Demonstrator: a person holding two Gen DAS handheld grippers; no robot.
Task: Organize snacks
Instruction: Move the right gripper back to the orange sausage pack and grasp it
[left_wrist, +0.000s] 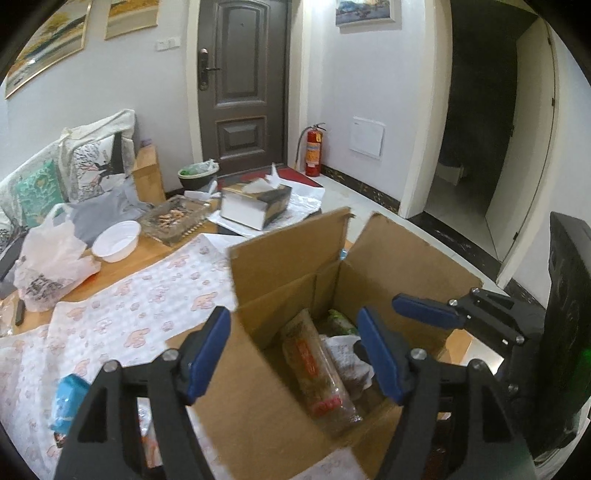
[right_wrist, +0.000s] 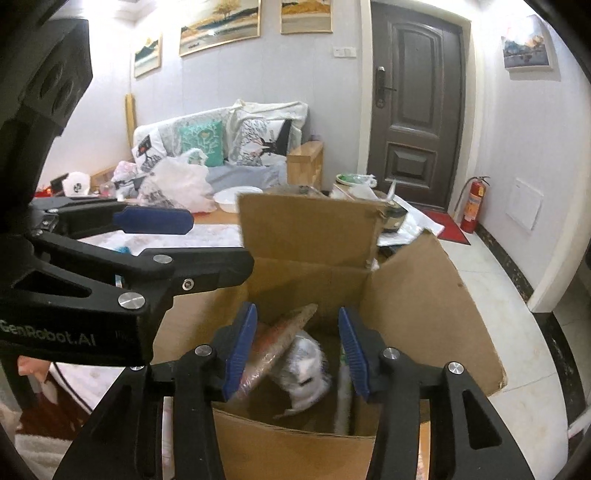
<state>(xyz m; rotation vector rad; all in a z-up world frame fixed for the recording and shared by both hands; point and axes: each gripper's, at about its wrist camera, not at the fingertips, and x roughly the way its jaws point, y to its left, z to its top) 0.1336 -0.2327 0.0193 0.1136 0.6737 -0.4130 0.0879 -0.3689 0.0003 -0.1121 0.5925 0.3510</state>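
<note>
An open cardboard box (left_wrist: 288, 273) (right_wrist: 424, 295) stands on the table with its flaps up. Inside lie a long clear packet with red print (left_wrist: 317, 369) (right_wrist: 273, 343), a white crinkled packet (left_wrist: 343, 354) (right_wrist: 306, 369) and a green packet (left_wrist: 341, 321). My left gripper (left_wrist: 295, 350) is open and empty above the box's left wall. My right gripper (right_wrist: 297, 350) is open and empty over the box opening; it also shows in the left wrist view (left_wrist: 428, 308). A blue snack packet (left_wrist: 68, 402) lies on the cloth at left.
A patterned cloth (left_wrist: 147, 302) covers the wooden table. Behind stand a white bowl (left_wrist: 116, 242), a white plastic bag (left_wrist: 51, 258), a glass tray of nuts (left_wrist: 173, 218) and a tissue box (left_wrist: 258, 201). A sofa with cushions (right_wrist: 221, 144) lies beyond; a fire extinguisher (left_wrist: 314, 151) stands by the door.
</note>
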